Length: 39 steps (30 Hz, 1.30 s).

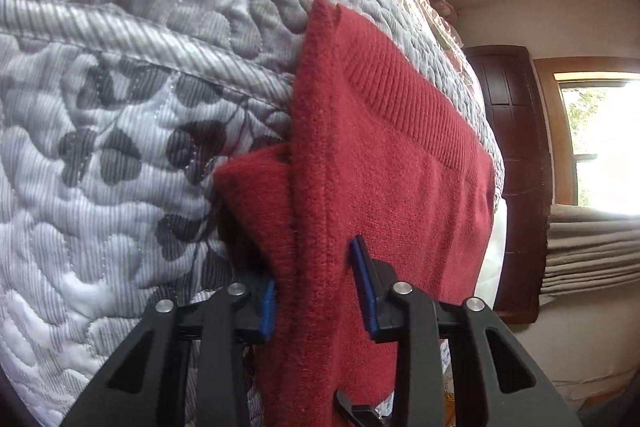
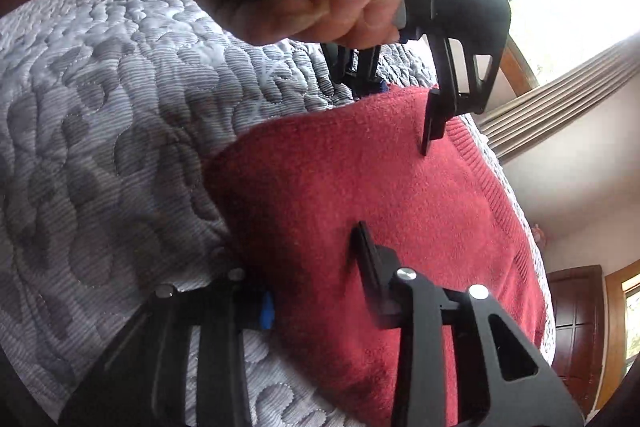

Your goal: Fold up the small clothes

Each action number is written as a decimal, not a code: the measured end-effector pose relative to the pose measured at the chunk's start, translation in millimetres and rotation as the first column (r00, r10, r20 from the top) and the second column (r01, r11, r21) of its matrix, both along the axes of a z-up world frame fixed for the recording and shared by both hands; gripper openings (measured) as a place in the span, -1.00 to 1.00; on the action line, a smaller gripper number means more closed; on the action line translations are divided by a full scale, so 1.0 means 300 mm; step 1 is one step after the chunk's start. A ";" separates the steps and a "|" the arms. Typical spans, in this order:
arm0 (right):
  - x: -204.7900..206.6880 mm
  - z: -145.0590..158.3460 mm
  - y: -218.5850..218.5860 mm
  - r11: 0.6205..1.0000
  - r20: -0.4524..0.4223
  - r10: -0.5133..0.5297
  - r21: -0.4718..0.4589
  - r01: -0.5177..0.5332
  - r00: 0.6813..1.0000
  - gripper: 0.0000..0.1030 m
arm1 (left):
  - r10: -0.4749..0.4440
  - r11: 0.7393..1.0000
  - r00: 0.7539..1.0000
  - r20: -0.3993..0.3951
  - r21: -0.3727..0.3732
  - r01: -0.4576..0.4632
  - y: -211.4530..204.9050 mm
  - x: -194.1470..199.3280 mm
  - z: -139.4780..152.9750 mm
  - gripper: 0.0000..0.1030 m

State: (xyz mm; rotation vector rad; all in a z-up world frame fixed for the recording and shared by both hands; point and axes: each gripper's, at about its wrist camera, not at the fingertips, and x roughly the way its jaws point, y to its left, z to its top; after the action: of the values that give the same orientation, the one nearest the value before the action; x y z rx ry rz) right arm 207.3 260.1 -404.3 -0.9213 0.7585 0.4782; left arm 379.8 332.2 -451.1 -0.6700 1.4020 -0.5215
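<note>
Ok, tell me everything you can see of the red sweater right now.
The red sweater is a fuzzy knit with a ribbed band along one edge. It lies folded in layers on the grey quilted bedspread. The left gripper and right gripper each straddle an edge of it, jaws apart.

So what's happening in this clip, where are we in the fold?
A person is working a red knit garment on a quilted grey bedspread with two handheld claws. The left claw straddles a raised fold along one edge of the garment, its fingers open on either side of the cloth. The right claw is at the opposite edge, also open, one finger on the red fabric. The garment looks partly folded, with its ribbed band showing.
</note>
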 end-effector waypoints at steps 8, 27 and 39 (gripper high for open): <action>0.065 0.119 -0.072 0.987 -0.042 -0.073 0.141 0.079 0.996 -0.65 | -0.035 0.992 0.998 0.055 0.122 0.028 -0.056 -0.032 0.146 -0.63; -0.055 0.406 -0.265 0.933 -0.022 -0.188 0.307 0.185 0.982 -0.68 | -0.156 0.955 0.971 0.181 0.280 0.101 -0.346 -0.056 0.543 -0.70; -0.043 0.517 -0.427 0.871 -0.059 -0.276 0.407 0.276 0.959 -0.72 | -0.188 0.930 0.965 0.182 0.350 0.115 -0.528 -0.067 0.668 -0.71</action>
State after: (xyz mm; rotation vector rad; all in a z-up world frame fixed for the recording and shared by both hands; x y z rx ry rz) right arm 194.3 132.0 -249.1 -0.4073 0.7374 0.3641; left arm 359.8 173.8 -250.7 -0.2214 1.3038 -0.4458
